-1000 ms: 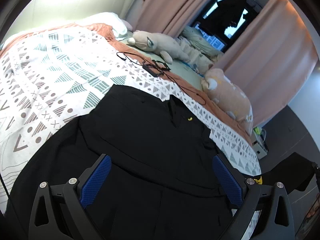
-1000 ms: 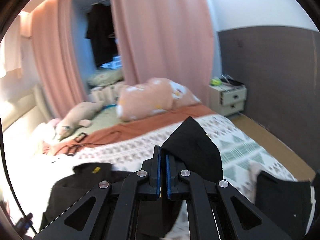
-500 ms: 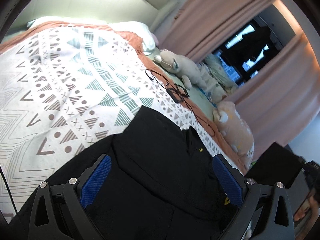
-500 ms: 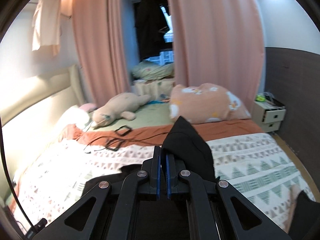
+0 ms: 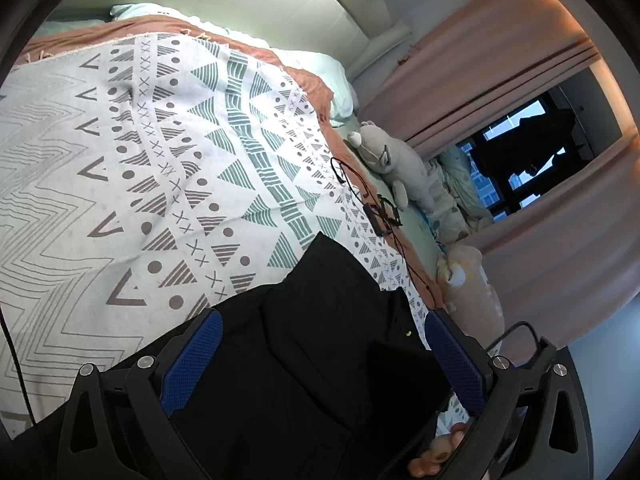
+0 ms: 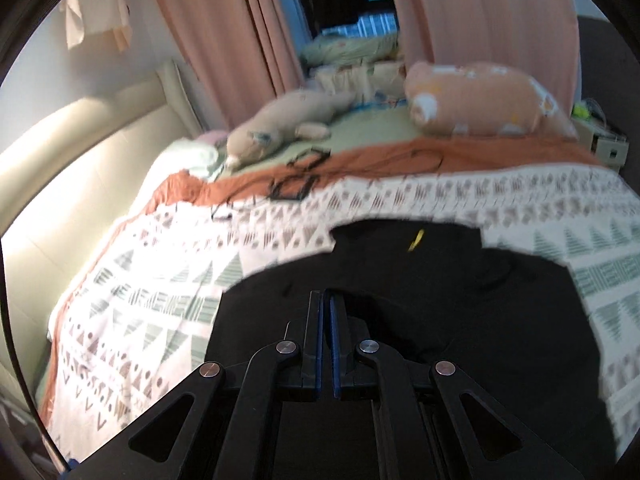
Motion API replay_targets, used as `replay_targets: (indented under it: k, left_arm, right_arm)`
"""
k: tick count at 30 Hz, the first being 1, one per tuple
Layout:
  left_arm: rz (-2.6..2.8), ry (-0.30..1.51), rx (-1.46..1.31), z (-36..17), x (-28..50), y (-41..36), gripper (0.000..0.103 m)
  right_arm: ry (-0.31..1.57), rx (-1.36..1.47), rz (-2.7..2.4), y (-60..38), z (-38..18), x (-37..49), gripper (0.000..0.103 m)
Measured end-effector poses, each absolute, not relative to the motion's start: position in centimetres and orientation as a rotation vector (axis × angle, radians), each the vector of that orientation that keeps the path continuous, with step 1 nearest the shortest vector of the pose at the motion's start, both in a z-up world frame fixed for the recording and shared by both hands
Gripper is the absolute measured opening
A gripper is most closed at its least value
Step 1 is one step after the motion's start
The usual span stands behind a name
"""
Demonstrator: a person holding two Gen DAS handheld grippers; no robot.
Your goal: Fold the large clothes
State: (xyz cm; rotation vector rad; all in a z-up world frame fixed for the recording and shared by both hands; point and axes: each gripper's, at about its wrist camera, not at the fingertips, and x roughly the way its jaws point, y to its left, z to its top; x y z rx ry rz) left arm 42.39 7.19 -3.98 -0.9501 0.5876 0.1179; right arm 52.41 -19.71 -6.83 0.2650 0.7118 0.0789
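A large black garment (image 5: 320,344) lies spread on the patterned bedspread (image 5: 140,168); it also shows in the right wrist view (image 6: 460,304), with a small yellow tag near its collar (image 6: 416,239). My left gripper (image 5: 320,356) is open and empty, hovering over the garment. My right gripper (image 6: 325,300) is shut, its blue pads pressed together low over the garment; a fold of black cloth lies at the tips, and whether it is pinched between them is hard to tell. The right view is motion-blurred.
A grey plush toy (image 5: 394,160) and an orange plush pillow (image 6: 480,100) lie at the far side of the bed. Black cables and a small device (image 5: 376,212) lie beyond the garment. Pink curtains (image 6: 248,20) and a nightstand (image 6: 604,140) stand behind.
The right gripper has come down from holding a raised black flap to low over the garment. The left gripper has tilted and moved left; it stays open.
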Motion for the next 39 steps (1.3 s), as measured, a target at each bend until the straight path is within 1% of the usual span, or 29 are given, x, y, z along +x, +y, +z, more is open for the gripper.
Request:
replay_targets:
  k: [2, 4, 5, 6, 8, 11, 13, 15, 19, 26, 29, 35, 39]
  left_arm:
    - [0.11, 0.587, -0.96, -4.1, 42.3, 7.2, 0.101]
    - [0.091, 0.587, -0.97, -4.1, 42.3, 7.3, 0.101]
    - [0.087, 0.588, -0.972, -4.1, 42.3, 7.3, 0.101]
    - [0.087, 0.586, -0.974, -4.0, 42.3, 7.3, 0.101]
    - [0.088, 0.584, -0.973, -4.0, 42.2, 7.5, 0.101]
    - [0.092, 0.587, -0.972, -4.0, 42.1, 8.0, 0.101]
    - [0.102, 0.588, -0.978, -4.2, 42.0, 8.5, 0.101]
    - [0.115, 0.588, -0.99, -4.6, 41.9, 9.0, 0.101]
    - [0.133, 0.599, -1.009, -5.3, 41.8, 9.6, 0.101]
    - [0.134, 0.613, -1.013, -5.6, 42.0, 9.5, 0.101]
    - [0.125, 0.622, -1.002, -5.6, 42.3, 9.1, 0.101]
    - [0.125, 0.626, -1.013, -5.8, 42.2, 9.5, 0.101]
    - [0.149, 0.61, -1.011, -5.6, 41.7, 10.2, 0.101]
  right_arm:
    - [0.762, 0.289, 0.092, -18.2, -9.6, 52.7, 0.004]
    - [0.813, 0.327, 0.112, -17.1, -11.7, 52.8, 0.012]
    - [0.845, 0.358, 0.132, -16.6, -13.0, 52.7, 0.031]
    - [0.874, 0.404, 0.167, -16.1, -14.2, 52.4, 0.057]
    - [0.895, 0.494, 0.2, -15.8, -16.3, 51.3, 0.078]
    - [0.934, 0.56, 0.218, -15.7, -18.1, 49.9, 0.079]
    - [0.989, 0.539, 0.212, -15.9, -18.4, 49.8, 0.079]
    - [0.944, 0.554, 0.223, -17.3, -17.4, 48.7, 0.079]
    - [0.922, 0.598, 0.196, -20.8, -16.2, 47.7, 0.079]
    - [0.941, 0.739, 0.072, -26.5, -18.4, 46.6, 0.079]
    - [0.94, 0.757, 0.038, -27.7, -18.9, 46.5, 0.079]
    - [0.898, 0.739, 0.045, -26.8, -19.8, 48.4, 0.079]
    - [0.876, 0.775, 0.215, -23.7, -19.1, 49.7, 0.079]
